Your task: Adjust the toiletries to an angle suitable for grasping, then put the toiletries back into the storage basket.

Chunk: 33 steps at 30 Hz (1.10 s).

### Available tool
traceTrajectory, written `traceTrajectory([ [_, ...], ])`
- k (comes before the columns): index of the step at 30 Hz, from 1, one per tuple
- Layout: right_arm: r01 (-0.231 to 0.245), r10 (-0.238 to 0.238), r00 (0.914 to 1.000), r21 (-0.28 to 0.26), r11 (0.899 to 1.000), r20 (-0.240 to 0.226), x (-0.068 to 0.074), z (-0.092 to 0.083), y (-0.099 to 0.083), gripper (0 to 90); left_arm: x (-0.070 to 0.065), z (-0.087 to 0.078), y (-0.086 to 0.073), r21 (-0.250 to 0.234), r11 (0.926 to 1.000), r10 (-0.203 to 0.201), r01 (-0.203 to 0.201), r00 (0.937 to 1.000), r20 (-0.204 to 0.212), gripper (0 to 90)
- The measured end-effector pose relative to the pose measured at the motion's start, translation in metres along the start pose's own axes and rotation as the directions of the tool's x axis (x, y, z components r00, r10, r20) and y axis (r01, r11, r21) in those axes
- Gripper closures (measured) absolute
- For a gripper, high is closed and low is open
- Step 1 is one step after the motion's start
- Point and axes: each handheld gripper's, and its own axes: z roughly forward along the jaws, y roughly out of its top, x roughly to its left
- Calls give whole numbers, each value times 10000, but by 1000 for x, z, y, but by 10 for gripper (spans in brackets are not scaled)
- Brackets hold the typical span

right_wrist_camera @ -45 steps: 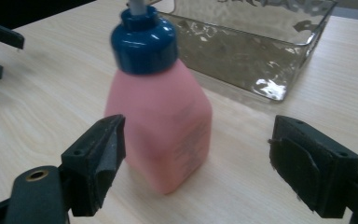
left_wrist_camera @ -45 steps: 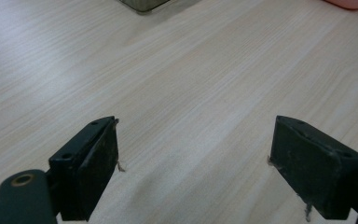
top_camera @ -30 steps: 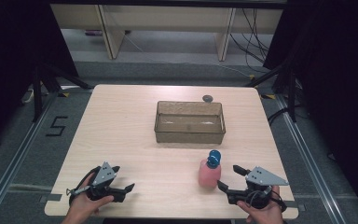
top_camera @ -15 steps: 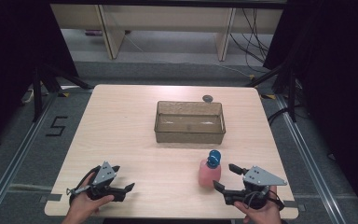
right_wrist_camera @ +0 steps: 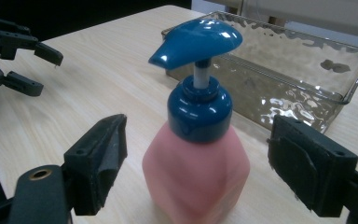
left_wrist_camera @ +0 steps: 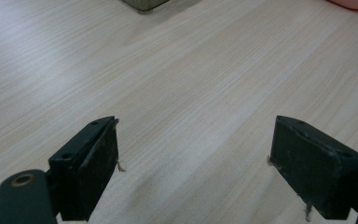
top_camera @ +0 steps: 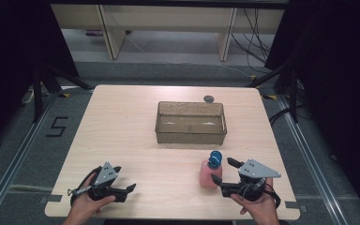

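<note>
Jaws flank pink pump bottle (right_wrist_camera: 196, 172), not touching

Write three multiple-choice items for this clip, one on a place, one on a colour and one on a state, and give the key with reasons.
1. Where does the pink pump bottle stand?
A. inside the clear bin
B. on the table between the bin and the right tool
C. beside the left tool

2. What colour is the bottle's pump head?
A. blue
B. white
C. pink

3. How does the right tool stand to the bottle?
A. shut on its body
B. open, a jaw on either side, neither touching
C. lifting it off the table

Key: 1 B, since the high view shows the bottle on the table in front of the clear bin, next to the right tool. 2 A, the right gripper view shows a blue head and collar on a pink body. 3 B, that view shows gaps between both jaws and the bottle. The left tool is open over bare wood.
</note>
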Motion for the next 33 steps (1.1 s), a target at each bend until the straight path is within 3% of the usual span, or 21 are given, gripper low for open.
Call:
traceTrajectory([
  [4,284,-283,9996,-131,9995,53,-3,6,2,210,0,0,0,103,9998,164,-165,9998,139,148],
  [8,78,-78,9999,-15,10000,-148,-5,13,2,217,-1,0,1,-22,10000,85,-85,9999,58,148],
  [10,211,-212,9996,-11,9998,-168,-6,15,2,218,-2,0,1,-82,10000,-31,31,9999,95,148],
  [11,-96,98,9998,126,9999,-163,-4,15,2,219,-3,1,0,-154,9998,-136,138,9998,166,148],
  [12,201,-200,9997,22,9998,-157,-6,17,3,220,-2,0,1,-75,10000,-51,52,9999,95,148],
  [13,-40,42,9997,98,9999,-249,-5,18,3,222,-2,0,1,-93,9999,-52,53,9999,103,148],
  [19,134,-133,9996,32,9999,-248,-8,24,4,236,-2,0,1,-72,10000,69,-68,9998,159,149],
  [23,-163,172,9991,242,9996,-375,-7,28,4,257,-3,1,1,-166,9998,-102,105,9997,204,148],
  [25,23,-16,9993,178,9998,-379,-10,30,4,263,-2,1,1,-166,9999,-13,16,9998,212,148],
  [26,146,-144,9992,47,9999,-382,-11,31,3,285,-1,0,2,50,9997,240,-241,9995,225,148],
  [29,15,-16,9985,-20,10000,-550,-11,32,3,302,-2,-1,1,40,9997,219,-220,9996,191,148],
  [30,149,-147,9991,41,9999,-396,-11,31,3,316,-4,0,1,-140,9999,20,-17,9998,193,148],
  [32,224,-225,9989,-23,9997,-412,-11,32,3,340,-4,0,2,-199,9998,-15,19,9998,199,148],
  [33,249,-250,9989,-25,9997,-404,-12,33,3,350,-4,-1,3,-180,9998,117,-114,9998,185,148],
])
